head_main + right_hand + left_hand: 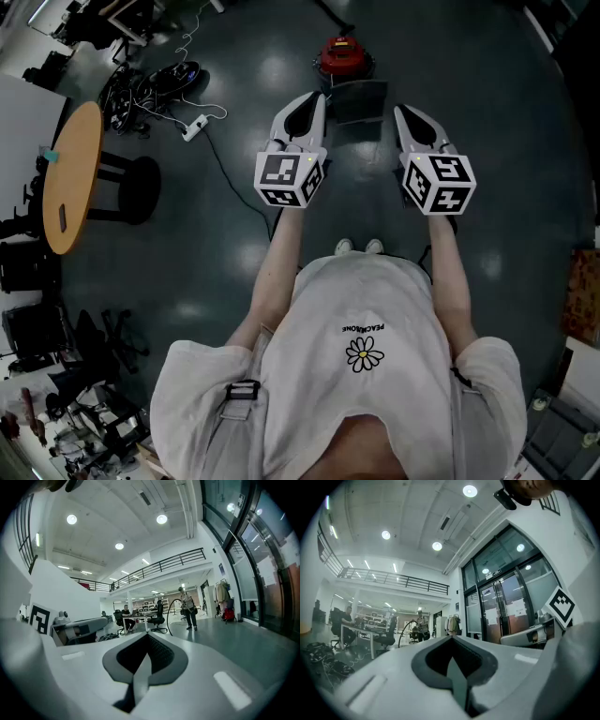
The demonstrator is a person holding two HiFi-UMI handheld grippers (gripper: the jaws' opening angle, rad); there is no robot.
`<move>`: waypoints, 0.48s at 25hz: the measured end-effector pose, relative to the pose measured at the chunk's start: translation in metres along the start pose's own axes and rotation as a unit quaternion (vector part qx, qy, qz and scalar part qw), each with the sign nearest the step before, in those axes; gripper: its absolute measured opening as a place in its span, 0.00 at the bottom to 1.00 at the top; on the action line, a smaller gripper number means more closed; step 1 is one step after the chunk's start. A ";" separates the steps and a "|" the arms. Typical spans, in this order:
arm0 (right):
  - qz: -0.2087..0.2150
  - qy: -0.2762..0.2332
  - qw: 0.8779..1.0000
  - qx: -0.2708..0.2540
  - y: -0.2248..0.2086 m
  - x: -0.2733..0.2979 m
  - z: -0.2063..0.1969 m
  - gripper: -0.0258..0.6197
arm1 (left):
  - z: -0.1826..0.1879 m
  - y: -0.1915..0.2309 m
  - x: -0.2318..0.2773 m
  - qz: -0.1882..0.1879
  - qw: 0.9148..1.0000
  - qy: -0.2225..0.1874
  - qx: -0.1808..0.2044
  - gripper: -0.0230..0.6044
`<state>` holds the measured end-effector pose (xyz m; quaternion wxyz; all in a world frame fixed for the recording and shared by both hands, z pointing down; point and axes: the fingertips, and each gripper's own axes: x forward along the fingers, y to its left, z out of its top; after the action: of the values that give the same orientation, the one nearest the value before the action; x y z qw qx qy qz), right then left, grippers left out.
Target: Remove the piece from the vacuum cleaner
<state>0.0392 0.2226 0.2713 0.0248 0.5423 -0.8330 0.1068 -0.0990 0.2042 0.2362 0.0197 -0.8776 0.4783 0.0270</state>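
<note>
we judged nothing done yet: left gripper (316, 97) and right gripper (401, 111) both had fingers pressed together on nothing, vacuum cleaner (344, 54) sat well ahead of the fingertips, untouched.

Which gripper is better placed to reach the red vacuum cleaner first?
Left, probably: in the head view the left gripper lies nearer the vacuum cleaner than the right gripper. Both are shut, empty.

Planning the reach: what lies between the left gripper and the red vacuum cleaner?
In the head view, only a dark rectangular object on the floor, just before the vacuum cleaner and beside the left gripper.
</note>
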 end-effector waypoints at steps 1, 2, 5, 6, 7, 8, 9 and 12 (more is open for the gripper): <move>0.001 0.000 1.000 0.002 -0.002 0.001 -0.001 0.08 | -0.001 0.000 0.001 0.000 1.000 0.000 -0.001 0.04; 0.003 0.000 1.000 0.005 -0.004 0.001 -0.002 0.08 | -0.003 0.000 0.003 0.000 1.000 0.000 -0.002 0.04; 0.008 0.002 1.000 0.006 -0.007 0.001 -0.005 0.08 | -0.007 -0.002 0.006 0.001 1.000 0.001 -0.007 0.04; 0.010 0.003 1.000 0.005 -0.009 0.001 -0.005 0.08 | -0.007 -0.003 0.007 0.000 1.000 0.002 -0.009 0.04; 0.012 0.003 1.000 0.005 -0.010 0.000 -0.005 0.08 | -0.008 -0.005 0.009 0.000 1.000 0.002 -0.010 0.04; 0.014 0.002 1.000 0.006 -0.012 0.000 -0.005 0.08 | -0.008 -0.006 0.011 0.000 1.000 0.003 -0.011 0.04; 0.016 0.001 1.000 0.009 -0.014 0.000 -0.004 0.08 | -0.009 -0.008 0.014 -0.001 1.000 0.003 -0.011 0.04; 0.019 -0.006 0.999 0.025 -0.021 -0.001 0.000 0.08 | -0.009 -0.012 0.020 -0.004 1.000 0.005 -0.010 0.04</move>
<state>0.0590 0.2151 0.2747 0.0045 0.5272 -0.8406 0.1247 -0.0777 0.1931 0.2443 0.0084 -0.8796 0.4749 0.0274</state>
